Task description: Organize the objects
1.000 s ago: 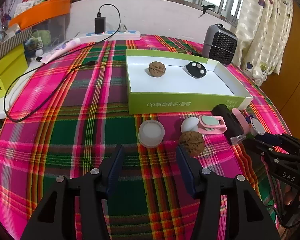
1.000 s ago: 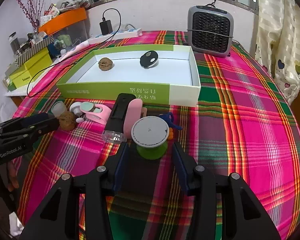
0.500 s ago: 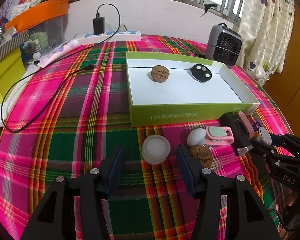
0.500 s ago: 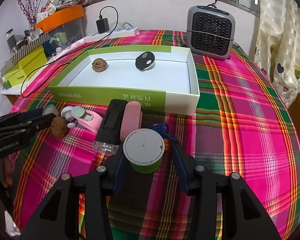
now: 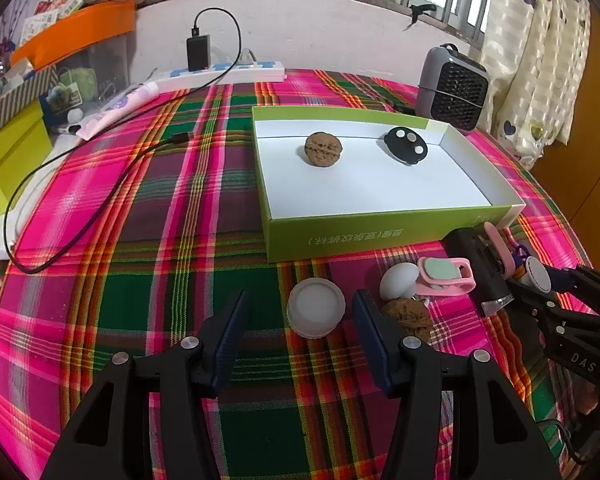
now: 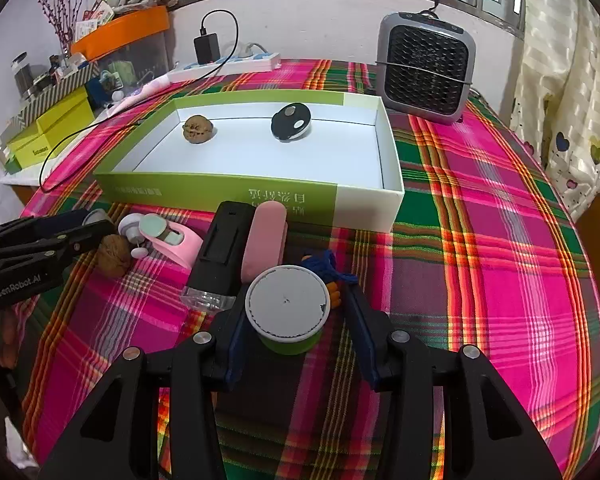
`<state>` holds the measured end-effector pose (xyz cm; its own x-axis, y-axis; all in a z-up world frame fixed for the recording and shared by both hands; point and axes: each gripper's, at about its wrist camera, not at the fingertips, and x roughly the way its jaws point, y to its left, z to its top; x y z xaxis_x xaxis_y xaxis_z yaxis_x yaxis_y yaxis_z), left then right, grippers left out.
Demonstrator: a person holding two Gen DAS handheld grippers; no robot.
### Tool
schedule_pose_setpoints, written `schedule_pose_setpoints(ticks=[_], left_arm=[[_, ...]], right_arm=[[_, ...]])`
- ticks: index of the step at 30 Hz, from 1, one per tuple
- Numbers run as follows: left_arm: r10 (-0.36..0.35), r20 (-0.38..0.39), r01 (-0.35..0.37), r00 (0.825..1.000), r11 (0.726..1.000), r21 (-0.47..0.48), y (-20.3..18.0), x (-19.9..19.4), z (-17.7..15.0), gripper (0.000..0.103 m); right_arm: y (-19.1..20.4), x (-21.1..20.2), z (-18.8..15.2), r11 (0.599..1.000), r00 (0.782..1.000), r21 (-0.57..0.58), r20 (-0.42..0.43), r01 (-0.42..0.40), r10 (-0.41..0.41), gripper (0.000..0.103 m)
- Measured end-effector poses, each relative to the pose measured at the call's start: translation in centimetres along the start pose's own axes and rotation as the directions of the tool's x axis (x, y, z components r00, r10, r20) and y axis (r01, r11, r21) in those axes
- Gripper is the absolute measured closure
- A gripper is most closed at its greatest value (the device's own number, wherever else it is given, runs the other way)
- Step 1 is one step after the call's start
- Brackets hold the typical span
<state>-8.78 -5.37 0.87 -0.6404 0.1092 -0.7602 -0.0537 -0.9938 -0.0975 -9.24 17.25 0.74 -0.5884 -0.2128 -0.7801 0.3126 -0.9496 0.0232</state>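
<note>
A green box point(image 5: 380, 232) with a white floor holds a walnut point(image 5: 323, 149) and a black fob point(image 5: 406, 146). In front of it lie a white round lid point(image 5: 316, 313), a loose walnut point(image 5: 408, 317), a white knob point(image 5: 398, 280), a pink clip point(image 5: 446, 276) and a black block point(image 6: 224, 256). My left gripper point(image 5: 300, 332) is open, with the lid between its fingers. My right gripper point(image 6: 296, 328) is open around a grey-topped green cup point(image 6: 287, 307), fingers close beside it.
A grey fan heater point(image 6: 424, 68) stands behind the box. A power strip point(image 5: 228, 72) and black cable point(image 5: 80, 184) lie at the back left. Yellow boxes point(image 5: 4, 168) and an orange bin point(image 5: 76, 32) crowd the left edge. A pink bar point(image 6: 265, 236) lies beside the black block.
My left gripper has moved right and forward, so the lid now sits between its fingers. My right gripper has advanced onto the green cup, which now sits deep between its fingers.
</note>
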Motion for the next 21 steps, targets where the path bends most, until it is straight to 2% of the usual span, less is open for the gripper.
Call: schedule_pose_setpoints(ticks=[10,13,21], left_arm=[[0.029,0.004,-0.029,1.0,0.999,-0.02,0.49,-0.03,0.09,0.071],[0.031,0.004,-0.031,1.0,0.999,-0.019,0.49,-0.04,0.1,0.076],[0.036,0.004,-0.036,0.999,0.999,-0.014,0.39,-0.1,0.04,0.077]], right_arm=[[-0.24,-0.16,-0.15,1.0,1.0,0.012,0.005,-0.011,0.011,0.057],[-0.32,-0.2,-0.2,1.0,1.0,0.016,0.006,-0.011,0.011,0.062],[-0.5,-0.35,-0.24,1.0,1.0,0.025,0.008,-0.017,0.017,0.067]])
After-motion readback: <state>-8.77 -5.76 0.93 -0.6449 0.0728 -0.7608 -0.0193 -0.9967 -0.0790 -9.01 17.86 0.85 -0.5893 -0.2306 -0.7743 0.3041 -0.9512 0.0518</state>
